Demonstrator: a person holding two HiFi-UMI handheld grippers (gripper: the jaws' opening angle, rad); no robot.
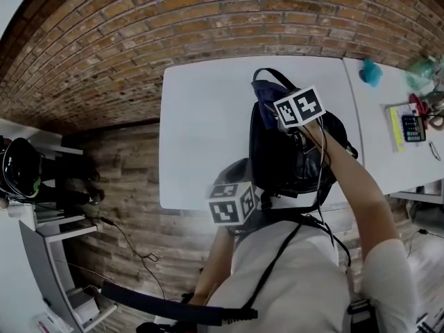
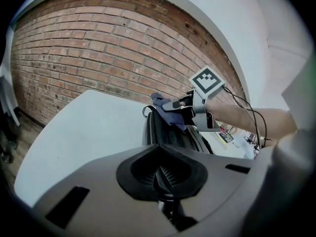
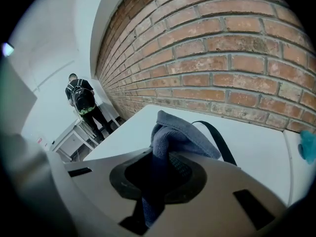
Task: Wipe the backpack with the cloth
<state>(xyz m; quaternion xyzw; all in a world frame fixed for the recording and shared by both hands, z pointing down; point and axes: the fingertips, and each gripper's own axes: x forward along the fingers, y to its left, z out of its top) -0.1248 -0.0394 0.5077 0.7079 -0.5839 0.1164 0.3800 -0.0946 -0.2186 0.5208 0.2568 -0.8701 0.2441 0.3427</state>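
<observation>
head view: right gripper [image 1: 272, 109] clamps the cloth [image 1: 266, 90] atop the backpack [image 1: 291, 159].

A white table [image 1: 201, 137] stands against the brick wall [image 1: 139, 40]. A black backpack [image 1: 277, 165] rests on its right half. An adjoining white table [image 1: 378, 151] carries a teal object [image 1: 370, 72] and a smartphone [image 1: 413, 127].

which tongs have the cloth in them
The right tongs, up at the top of the backpack, are shut on the blue cloth; the left tongs are shut on nothing, short of the backpack.
</observation>
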